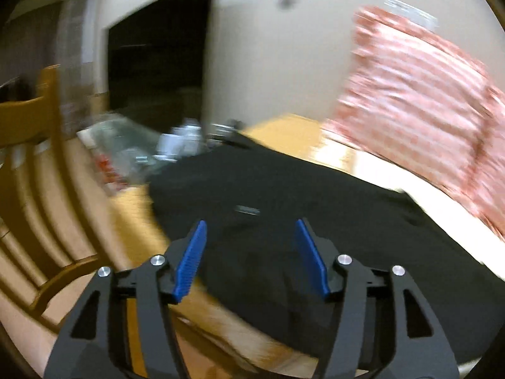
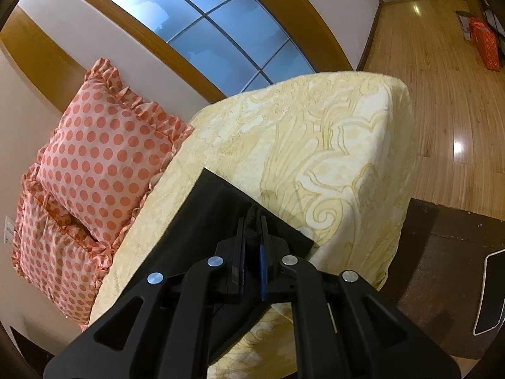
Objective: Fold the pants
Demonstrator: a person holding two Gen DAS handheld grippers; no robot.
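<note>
Black pants (image 2: pixel 221 218) lie across a bed (image 2: pixel 331 145) covered in a pale yellow patterned spread, their long axis running slantwise from the near corner of the mattress up toward two pink polka-dot pillows (image 2: pixel 104 158) propped against the wall. The right gripper (image 2: pixel 252 221) has its blue-lined fingers drawn narrow, pinching a small bunch of the black cloth along the garment's right-hand edge, the edge facing the wooden floor (image 2: pixel 442 79). The left gripper (image 1: pixel 251 224) hangs just above the other end of the pants (image 1: pixel 284 205), its blue pads (image 1: pixel 192 259) spread wide with nothing between them; a small label shows on the dark fabric ahead of it. The left wrist view is heavily blurred. Beyond the pants in that view, a cluttered surface holds pale jars or bottles (image 1: pixel 180 142), too smeared to identify, beside a wooden chair (image 1: pixel 34 170). A window (image 2: pixel 214 22) with a curved wooden frame arches over the bed.
</note>
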